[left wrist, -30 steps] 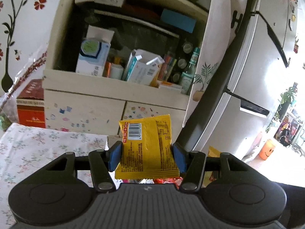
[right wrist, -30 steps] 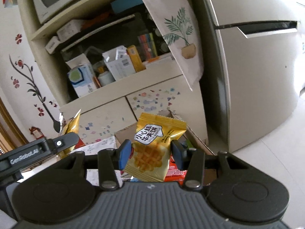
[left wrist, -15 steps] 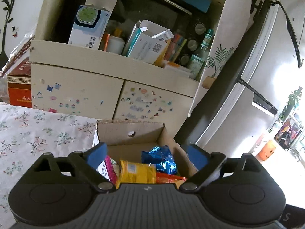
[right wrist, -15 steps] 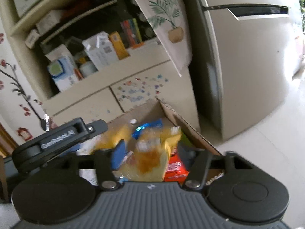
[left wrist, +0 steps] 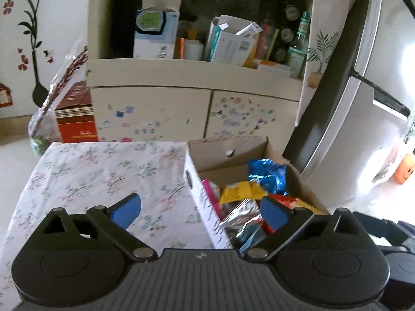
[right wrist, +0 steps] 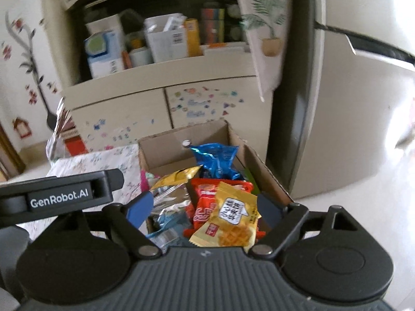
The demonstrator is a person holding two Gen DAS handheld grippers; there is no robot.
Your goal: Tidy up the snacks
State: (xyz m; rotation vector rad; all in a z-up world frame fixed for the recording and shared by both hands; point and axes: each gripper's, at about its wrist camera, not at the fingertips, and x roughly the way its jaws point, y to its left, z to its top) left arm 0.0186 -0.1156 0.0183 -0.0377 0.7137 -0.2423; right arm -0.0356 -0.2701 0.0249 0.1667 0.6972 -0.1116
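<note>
An open cardboard box (left wrist: 218, 164) (right wrist: 166, 153) of snack packets stands at the right end of the floral-cloth table (left wrist: 109, 178). My left gripper (left wrist: 199, 211) hovers over the box's left wall, its jaws opening with nothing between them. A yellow packet (left wrist: 241, 190) lies in the box beside a blue foil packet (left wrist: 269, 173) (right wrist: 218, 155). My right gripper (right wrist: 205, 210) hangs over the box, jaws opening. The yellow waffle packet (right wrist: 228, 223) lies loose between them on a red packet (right wrist: 205, 202), with the pads off it.
Behind the box stands a cream cupboard (left wrist: 197, 77) with cartons and bottles on its open shelf. A white fridge (right wrist: 350, 116) rises at the right. A red carton (left wrist: 77, 116) and a plastic bag sit beyond the table's far left corner. The left gripper's body (right wrist: 59, 197) shows in the right wrist view.
Both grippers opened and tipped down toward the box. The yellow barcode packet dropped from the left jaws and the waffle packet from the right; both now lie in the box.
</note>
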